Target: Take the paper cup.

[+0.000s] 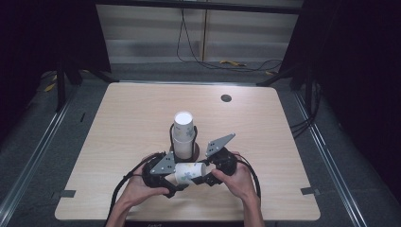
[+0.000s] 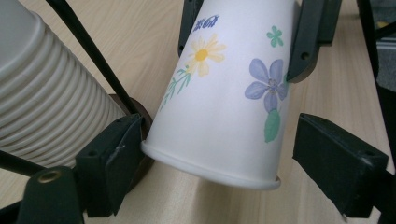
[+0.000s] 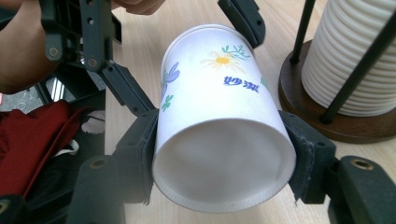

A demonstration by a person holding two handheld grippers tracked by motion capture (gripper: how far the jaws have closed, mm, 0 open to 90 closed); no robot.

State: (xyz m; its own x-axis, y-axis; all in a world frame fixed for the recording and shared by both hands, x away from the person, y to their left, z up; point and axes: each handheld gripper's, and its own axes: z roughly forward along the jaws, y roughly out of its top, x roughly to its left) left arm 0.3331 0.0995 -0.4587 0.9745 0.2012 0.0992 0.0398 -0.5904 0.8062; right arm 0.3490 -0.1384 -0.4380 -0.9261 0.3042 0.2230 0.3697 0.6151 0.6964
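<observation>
A white paper cup [image 1: 190, 172] with printed flowers lies level above the table's near edge, between both grippers. My right gripper [image 1: 204, 178] is shut on one end of it; in the right gripper view [image 3: 222, 140] both pads press the cup's [image 3: 219, 116] sides. My left gripper [image 1: 174, 181] stands open around the other end. In the left gripper view [image 2: 219, 135] the right jaw is clear of the cup [image 2: 224, 102], and the left jaw sits right at its rim. Just beyond stands a stack of white cups [image 1: 183, 135] in a holder.
The holder has a round wooden base [image 3: 327, 126] and thin black rods. A dark round hole [image 1: 226, 98] lies in the tabletop at the far right. Red cloth [image 3: 42, 135] shows below the table's edge. Cables lie on the floor behind the table.
</observation>
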